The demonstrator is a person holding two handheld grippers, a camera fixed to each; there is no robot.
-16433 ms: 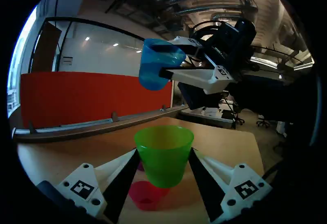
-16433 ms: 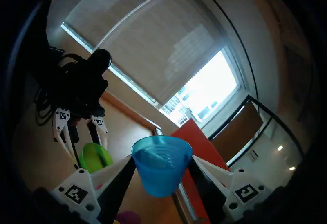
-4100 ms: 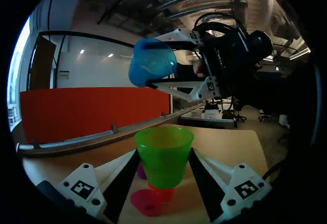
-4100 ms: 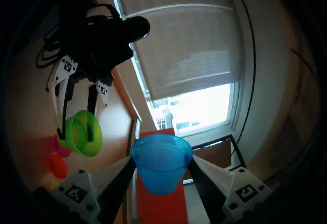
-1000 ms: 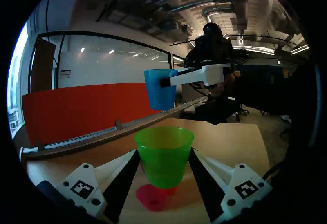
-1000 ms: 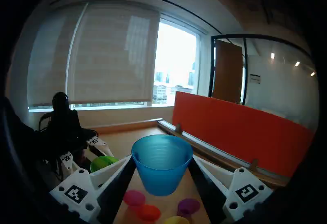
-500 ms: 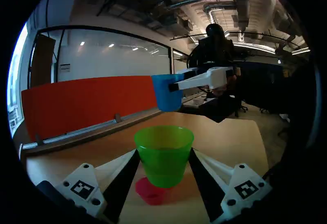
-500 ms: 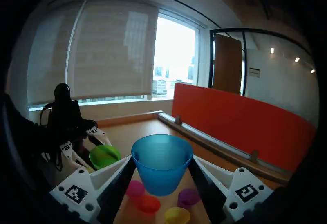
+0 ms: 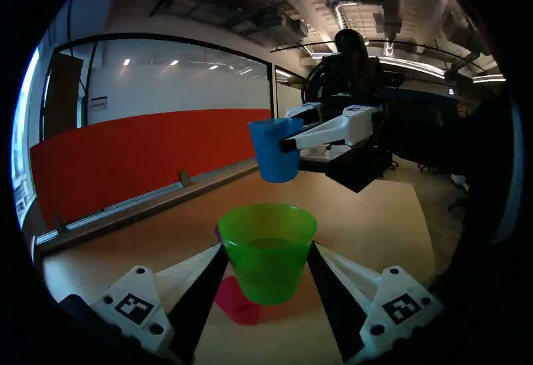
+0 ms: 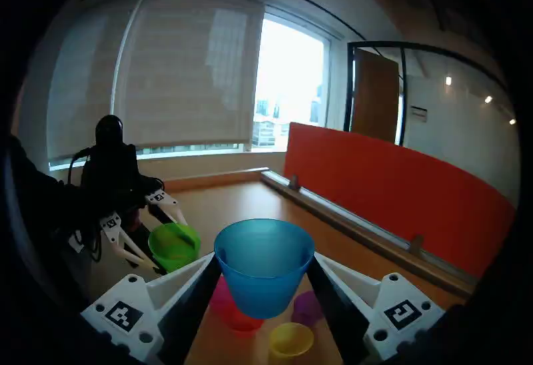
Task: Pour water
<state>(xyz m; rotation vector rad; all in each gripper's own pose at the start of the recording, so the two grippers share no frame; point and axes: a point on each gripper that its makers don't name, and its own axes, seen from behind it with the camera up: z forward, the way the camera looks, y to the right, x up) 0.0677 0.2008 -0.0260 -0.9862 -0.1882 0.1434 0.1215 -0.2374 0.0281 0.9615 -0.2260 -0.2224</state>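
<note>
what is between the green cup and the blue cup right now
Nothing. In the left gripper view the blue cup hangs above and beyond the green cup, apart from it, with bare table showing through the gap.

The left gripper view rides just behind the left gripper (image 9: 266,258) and looks forward along its jaws, about level, across the counter (image 9: 380,218). The green cup (image 9: 267,252) held between the jaws is very near to the lens. Ahead of the jaws and higher, farther off, it meets the right gripper (image 9: 283,135) with the blue cup (image 9: 273,158).

The right gripper view rides the same way behind its own jaws, with the blue cup close before the lens. It faces a window (image 10: 286,92), and the left gripper stands left of the jaws, farther off.

Both views share the counter, the orange wall (image 9: 133,145), both cups and the small cups (image 10: 290,338) under the jaws.
</note>
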